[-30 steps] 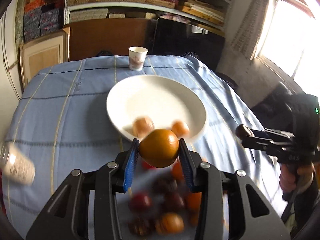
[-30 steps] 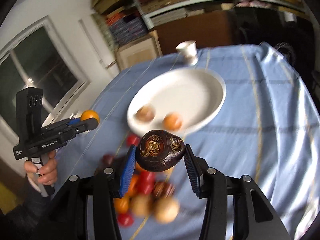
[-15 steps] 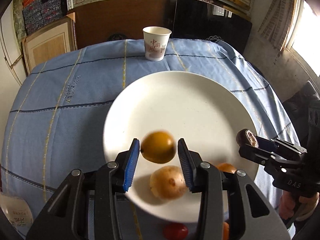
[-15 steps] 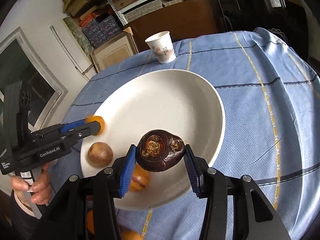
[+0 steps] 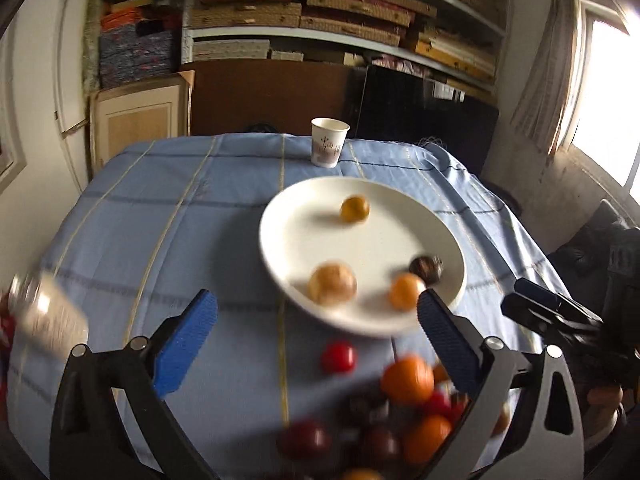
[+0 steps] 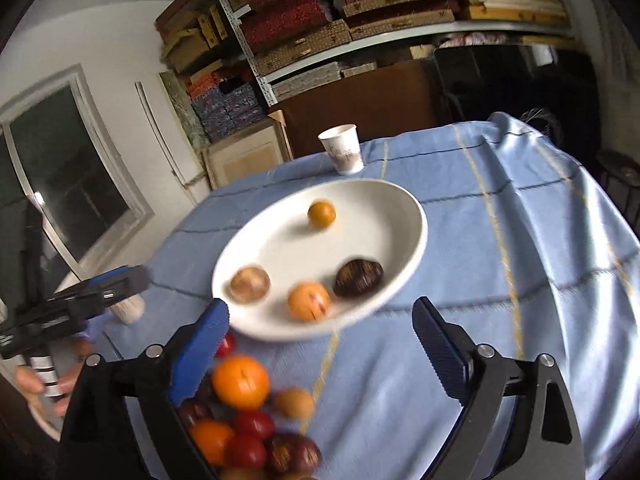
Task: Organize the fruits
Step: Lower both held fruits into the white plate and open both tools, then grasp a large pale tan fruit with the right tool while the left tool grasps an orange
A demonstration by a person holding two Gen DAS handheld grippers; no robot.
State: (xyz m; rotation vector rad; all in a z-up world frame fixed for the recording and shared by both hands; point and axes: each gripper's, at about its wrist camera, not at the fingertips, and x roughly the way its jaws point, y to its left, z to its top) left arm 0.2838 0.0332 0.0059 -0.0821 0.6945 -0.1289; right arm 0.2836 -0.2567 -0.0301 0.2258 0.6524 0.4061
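A white plate (image 5: pixel 304 216) (image 6: pixel 404 208) on the blue cloth holds an orange fruit (image 5: pixel 354 209) (image 6: pixel 321 213), a tan round fruit (image 5: pixel 332 284) (image 6: pixel 249 283), a small orange (image 5: pixel 405 291) (image 6: pixel 309 301) and a dark brown fruit (image 5: pixel 426 268) (image 6: pixel 358 277). A pile of loose fruit (image 5: pixel 384 420) (image 6: pixel 244 424) lies on the cloth in front of the plate. My left gripper (image 5: pixel 316 344) is open and empty above the pile. My right gripper (image 6: pixel 320 348) is open and empty, near the plate's front rim.
A paper cup (image 5: pixel 329 147) (image 6: pixel 342 148) stands behind the plate. A blurred bottle (image 5: pixel 44 316) is at the table's left edge. Shelves and boxes fill the back wall. The table drops off at right.
Both grippers opened and let go of their fruit onto the plate: the orange from the left, the dark fruit from the right. Both pulled back toward the pile.
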